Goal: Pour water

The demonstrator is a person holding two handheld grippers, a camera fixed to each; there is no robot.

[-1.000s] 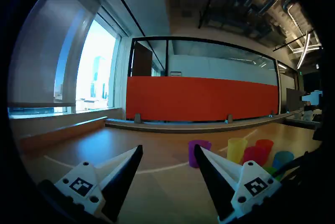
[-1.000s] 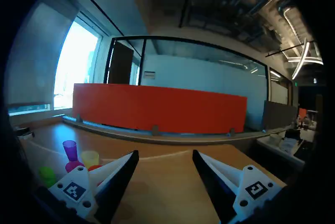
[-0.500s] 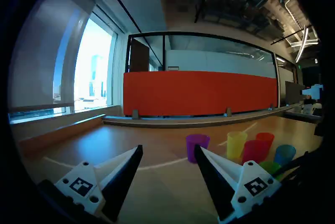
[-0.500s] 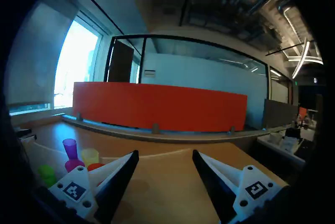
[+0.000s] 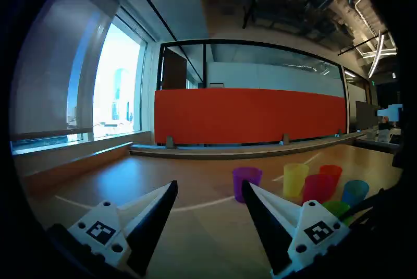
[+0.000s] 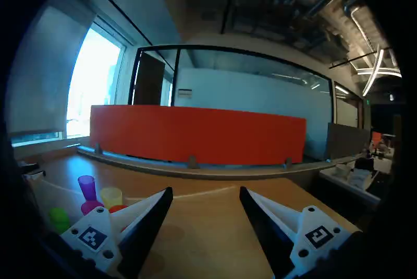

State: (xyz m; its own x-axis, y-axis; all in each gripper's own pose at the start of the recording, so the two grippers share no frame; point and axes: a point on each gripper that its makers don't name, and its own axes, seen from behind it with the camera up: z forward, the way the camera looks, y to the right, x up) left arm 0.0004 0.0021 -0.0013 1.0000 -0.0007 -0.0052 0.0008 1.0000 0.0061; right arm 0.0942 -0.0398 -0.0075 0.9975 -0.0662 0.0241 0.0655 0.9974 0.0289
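Sitting fwd-right of L claw (image 5: 209, 183): cups (image 5: 317, 187)

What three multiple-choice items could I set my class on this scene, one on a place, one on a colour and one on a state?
1. In the left gripper view, where does the purple cup stand among the cups?
A. At the right end
B. In the middle
C. At the left end

2. What colour is the long panel behind the table?
A. Green
B. Orange-red
C. White

3. How is the left gripper?
A. Open, holding nothing
B. Shut on a cup
C. Shut on nothing

Answers: 1 C, every other cup lies to its right in that view. 2 B, the panel is one orange-red band. 3 A, its fingers stand wide apart and grip nothing.
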